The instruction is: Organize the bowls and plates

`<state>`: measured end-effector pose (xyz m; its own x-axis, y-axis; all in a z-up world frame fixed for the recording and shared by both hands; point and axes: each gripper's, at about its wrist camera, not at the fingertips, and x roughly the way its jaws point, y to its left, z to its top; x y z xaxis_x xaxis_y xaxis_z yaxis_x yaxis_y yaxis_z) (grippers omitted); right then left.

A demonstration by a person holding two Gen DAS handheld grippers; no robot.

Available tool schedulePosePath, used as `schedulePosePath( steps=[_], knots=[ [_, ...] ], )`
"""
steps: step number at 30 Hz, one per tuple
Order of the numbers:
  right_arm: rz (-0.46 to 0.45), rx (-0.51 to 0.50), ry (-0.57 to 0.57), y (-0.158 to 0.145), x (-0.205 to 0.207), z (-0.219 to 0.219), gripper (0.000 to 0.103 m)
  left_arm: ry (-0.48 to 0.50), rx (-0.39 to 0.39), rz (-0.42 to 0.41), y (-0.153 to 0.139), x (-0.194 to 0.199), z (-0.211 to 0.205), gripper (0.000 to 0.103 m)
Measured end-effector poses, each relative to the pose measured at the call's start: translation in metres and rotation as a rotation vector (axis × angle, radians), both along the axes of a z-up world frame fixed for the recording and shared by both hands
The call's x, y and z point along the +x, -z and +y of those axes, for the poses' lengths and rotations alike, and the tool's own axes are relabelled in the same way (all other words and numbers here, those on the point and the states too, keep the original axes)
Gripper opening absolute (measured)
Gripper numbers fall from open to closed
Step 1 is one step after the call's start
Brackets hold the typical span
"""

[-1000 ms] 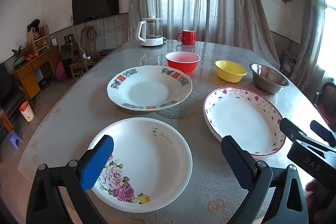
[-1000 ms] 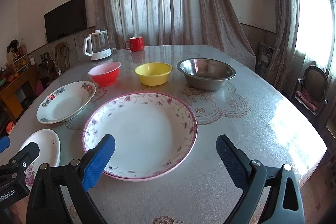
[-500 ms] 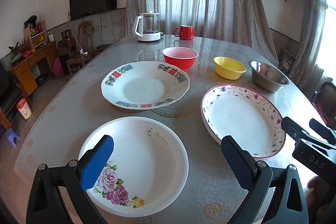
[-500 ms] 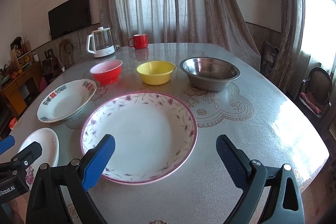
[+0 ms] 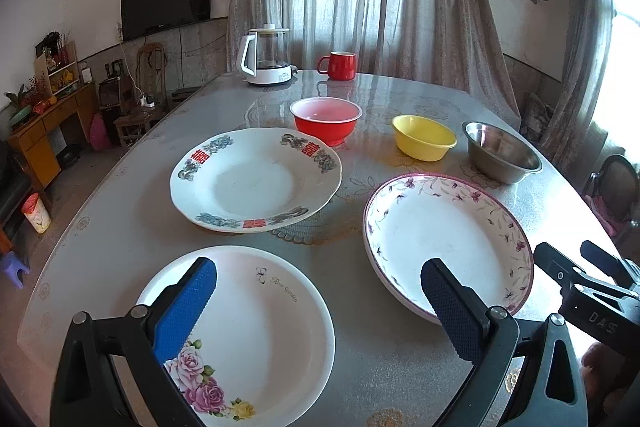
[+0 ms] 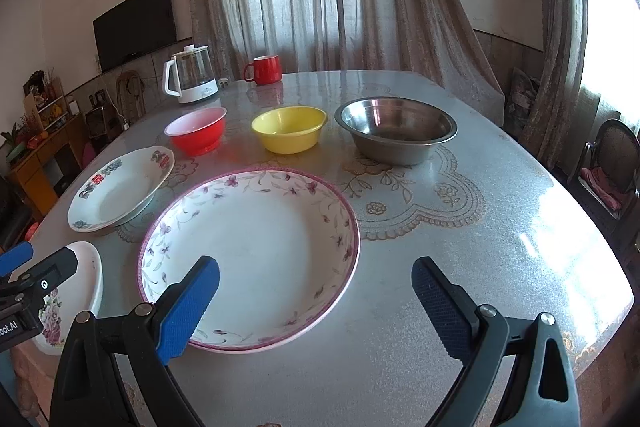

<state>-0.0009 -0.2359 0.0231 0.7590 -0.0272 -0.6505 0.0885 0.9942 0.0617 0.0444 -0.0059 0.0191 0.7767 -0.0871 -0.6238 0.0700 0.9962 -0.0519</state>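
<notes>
Grey speckled desk (image 5: 120, 227): carries three plates nearer the claws and three bowls beyond them.
Left claw (image 5: 316, 303): spread wide, gripping nothing, poised over the near edge.
Rose plate (image 5: 256, 327): flat on the desk, under the left claw's blue pads (image 5: 186, 311), reaching toward 12 o'clock from them; seen at 9 o'clock in the right wrist view.
Red-character plate (image 5: 256, 183): at 12 o'clock beyond the rose plate, apart from it.
Right claw (image 6: 316, 301): also wide apart, empty; its black tip shows at 3 o'clock in the left wrist view.
Purple-vine plate (image 6: 248, 243): directly at 12 o'clock from the right claw, near rim between the pads, contact not discernible.
Red bowl (image 6: 198, 131): at 11 o'clock from the purple-vine plate, just beside the red-character plate's far rim.
Yellow bowl (image 6: 288, 129): at 12 o'clock, between the red bowl and the steel one.
Steel bowl (image 6: 396, 129): at 1 o'clock, well apart from the claws.
Kettle (image 5: 266, 57) and red mug (image 5: 340, 65): at the far edge, upright.
</notes>
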Motion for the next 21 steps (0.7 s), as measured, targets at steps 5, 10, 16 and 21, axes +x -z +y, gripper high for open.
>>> schedulePosePath(
  steps=[5,10,16,21],
  knots=[
    [0.019,0.04,0.013,0.002,0.006,-0.014,0.096,0.029,-0.02,-0.003,-0.004,0.007,-0.004,0.103],
    [0.047,0.084,0.025,0.007,0.012,-0.026,0.089,0.121,-0.126,0.035,-0.005,0.019,-0.005,0.103],
    [0.085,0.133,0.028,0.015,0.021,-0.038,0.064,0.162,-0.213,0.084,-0.005,0.037,-0.001,0.103],
    [0.124,0.129,0.036,0.023,0.033,-0.042,0.036,0.202,-0.165,0.151,-0.001,0.047,-0.013,0.103]
  ],
)
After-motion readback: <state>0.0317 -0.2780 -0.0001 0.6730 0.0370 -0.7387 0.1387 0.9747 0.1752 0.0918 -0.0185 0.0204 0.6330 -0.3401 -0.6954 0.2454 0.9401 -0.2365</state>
